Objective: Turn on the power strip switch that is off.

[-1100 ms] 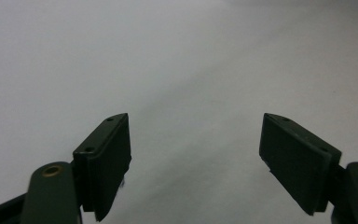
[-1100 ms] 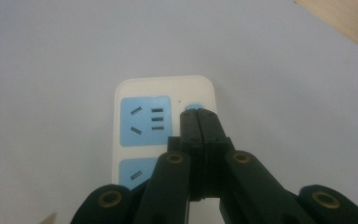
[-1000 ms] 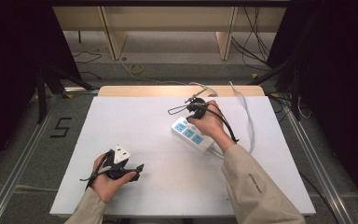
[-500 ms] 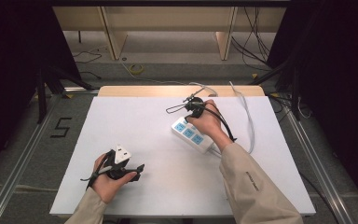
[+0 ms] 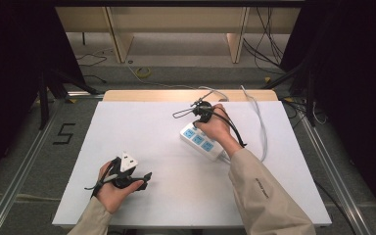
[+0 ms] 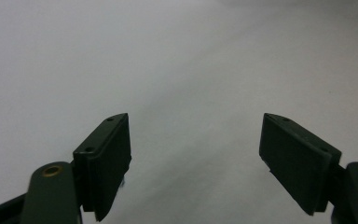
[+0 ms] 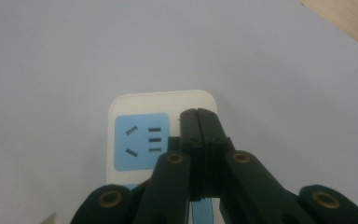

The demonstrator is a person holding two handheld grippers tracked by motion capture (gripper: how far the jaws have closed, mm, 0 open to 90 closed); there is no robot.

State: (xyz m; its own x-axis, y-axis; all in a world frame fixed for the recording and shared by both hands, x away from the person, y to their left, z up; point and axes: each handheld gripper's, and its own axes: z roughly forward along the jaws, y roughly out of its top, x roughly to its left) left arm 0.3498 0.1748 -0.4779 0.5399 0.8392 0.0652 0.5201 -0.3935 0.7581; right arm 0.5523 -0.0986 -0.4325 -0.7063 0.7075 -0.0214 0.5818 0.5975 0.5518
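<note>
Over the white counter (image 5: 142, 127) my right gripper (image 7: 199, 122) hung with jaws together above the white plastic power strip with blue sockets (image 7: 142, 140), empty; my left gripper (image 6: 196, 154) rested apart, idle. Little seemed done yet.

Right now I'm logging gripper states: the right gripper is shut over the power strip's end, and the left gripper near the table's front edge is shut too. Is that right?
One thing is wrong: the left gripper is open, its jaws wide apart over bare table, as the left gripper view shows. The right gripper is indeed shut over the power strip.
</note>
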